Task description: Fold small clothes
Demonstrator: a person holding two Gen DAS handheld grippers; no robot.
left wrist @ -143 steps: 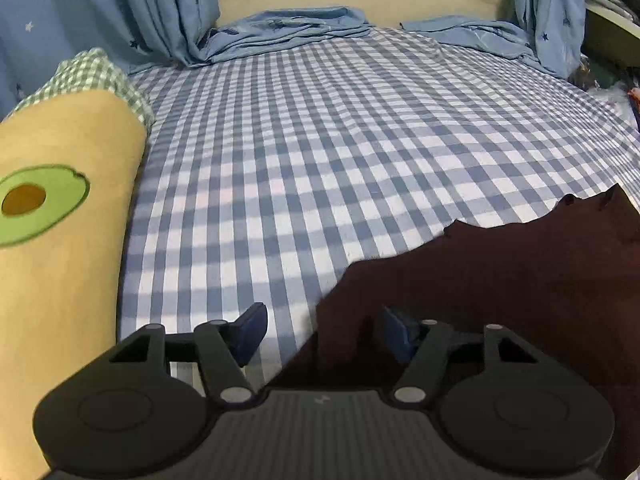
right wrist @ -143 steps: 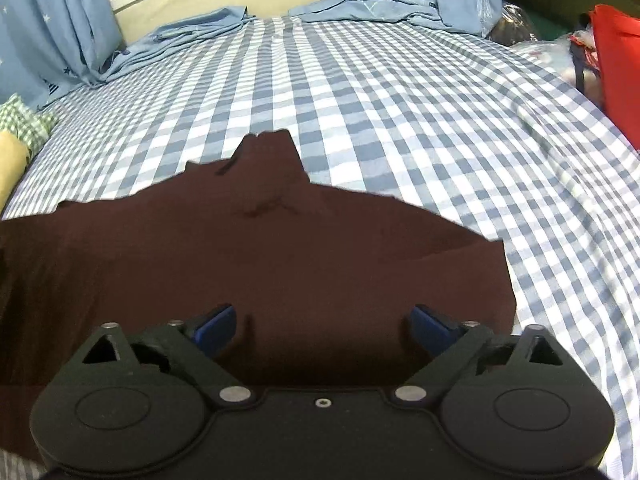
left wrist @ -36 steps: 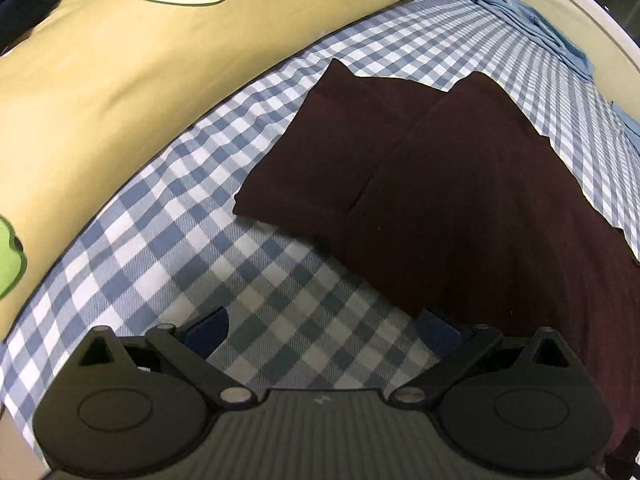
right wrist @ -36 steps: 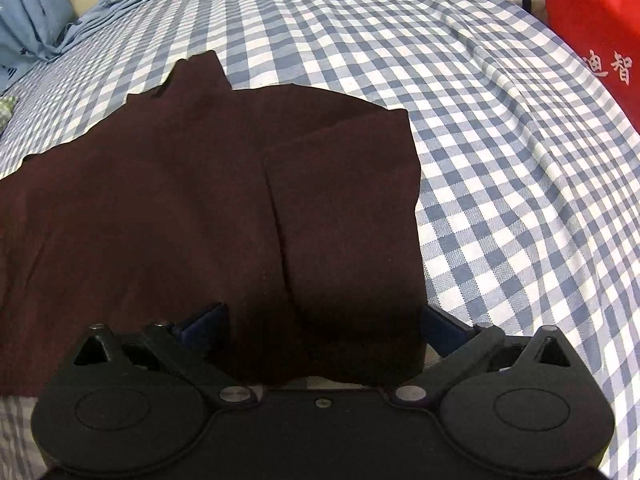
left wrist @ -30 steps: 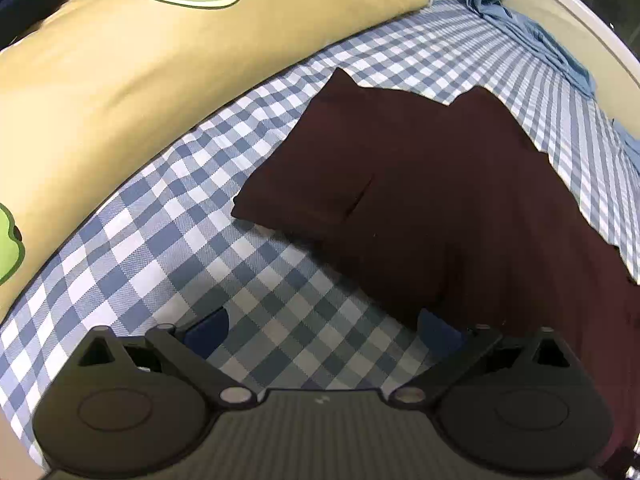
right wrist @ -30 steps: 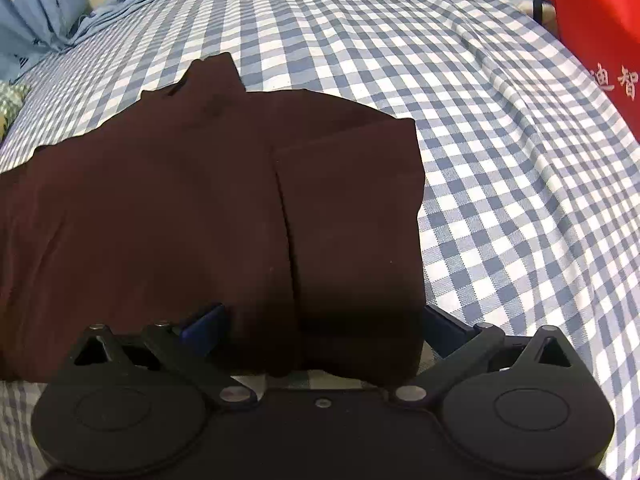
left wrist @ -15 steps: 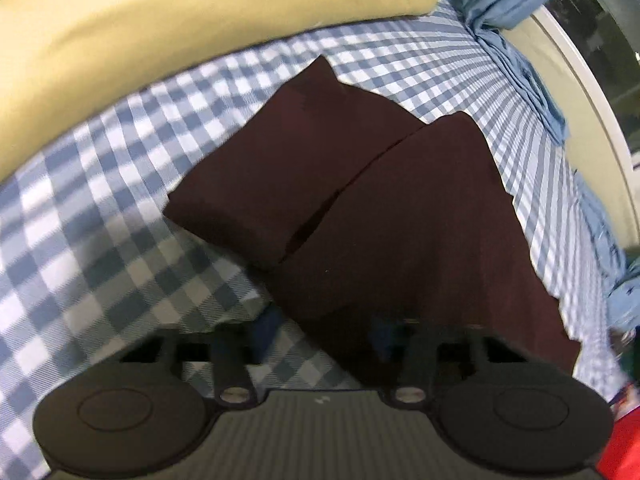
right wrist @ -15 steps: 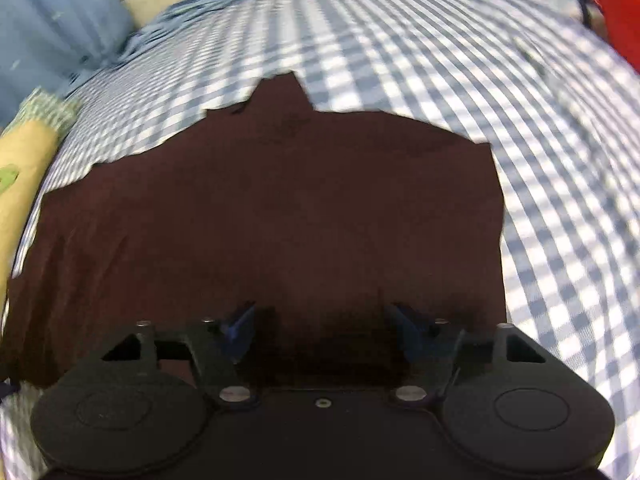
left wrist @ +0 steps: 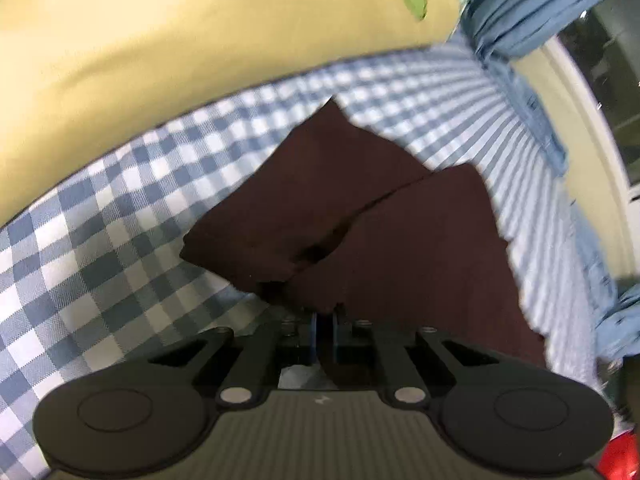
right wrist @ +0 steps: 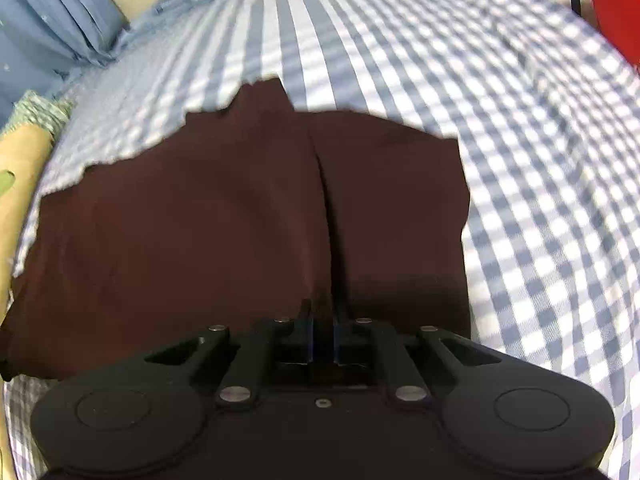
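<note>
Both tools just closed — left tool (left wrist: 324, 322), right tool (right wrist: 323, 336) pinching maroon garment (right wrist: 240, 208) hem.

Matt maroon cloth garment (right wrist: 224, 216), woven checked cotton sheet (right wrist: 520, 160), matt black plastic gripper (right wrist: 323, 344)

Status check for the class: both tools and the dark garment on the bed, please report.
Left tool shut on dark garment near edge. Right tool shut on it too. Both side flaps folded in. Yellow pillow close beside, not blocking.

A blue-and-white checked bedsheet (right wrist: 520, 160) covers the bed. A yellow pillow (left wrist: 160, 60) lies at ten o'clock, blue curtains (right wrist: 52, 32) beyond. A red bag (right wrist: 612, 4) sits at two o'clock.
</note>
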